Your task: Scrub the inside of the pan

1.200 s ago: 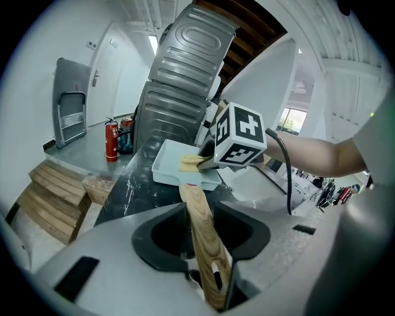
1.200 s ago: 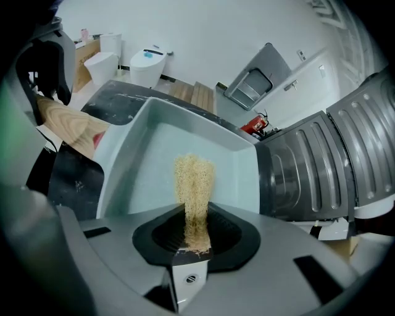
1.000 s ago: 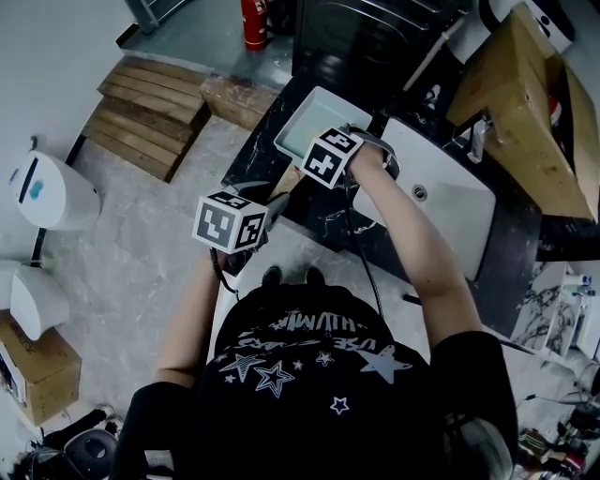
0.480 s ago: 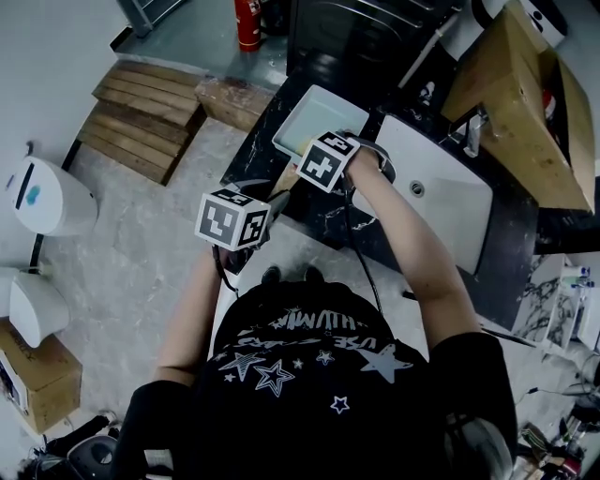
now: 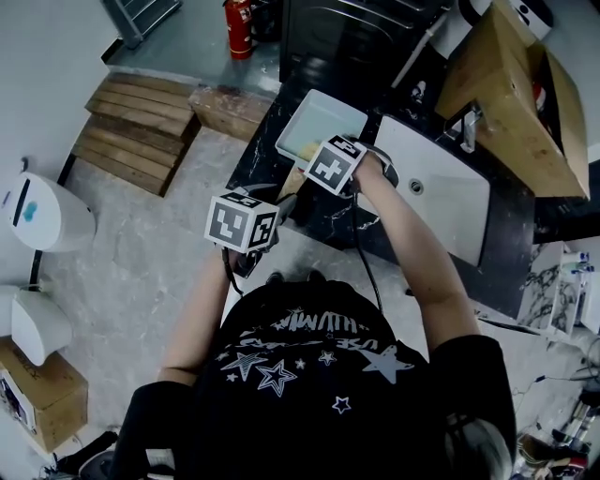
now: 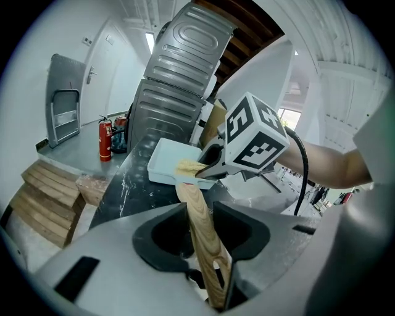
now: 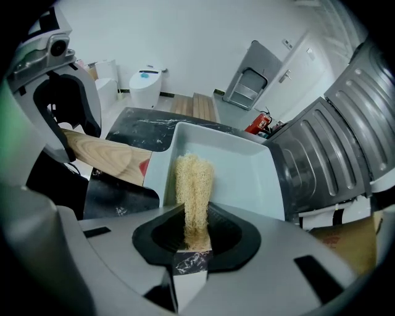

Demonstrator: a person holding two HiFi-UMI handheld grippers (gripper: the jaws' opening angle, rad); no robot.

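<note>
A pale mint-green tint is shown by the shallow rectangular pan (image 7: 234, 163), and a straw-yellow, fibrous weave by the loofah scrubber (image 7: 194, 185). The flat wooden handle (image 6: 200, 228) is marked in light tan with darker brown grain lines, and a small red patch is seen at its end beside the pan. The left gripper (image 6: 201, 247) and the right gripper (image 7: 192, 237) are coloured light grey, with black surrounds at the jaws. Their marker cubes (image 5: 242, 223) are patterned in black squares on white. The stone countertop (image 5: 267, 155) is black with white veins. The sink basin (image 5: 441, 202) is white and the fire extinguisher (image 5: 236, 14) red. White stars are printed on the person's black shirt (image 5: 309, 375).
</note>
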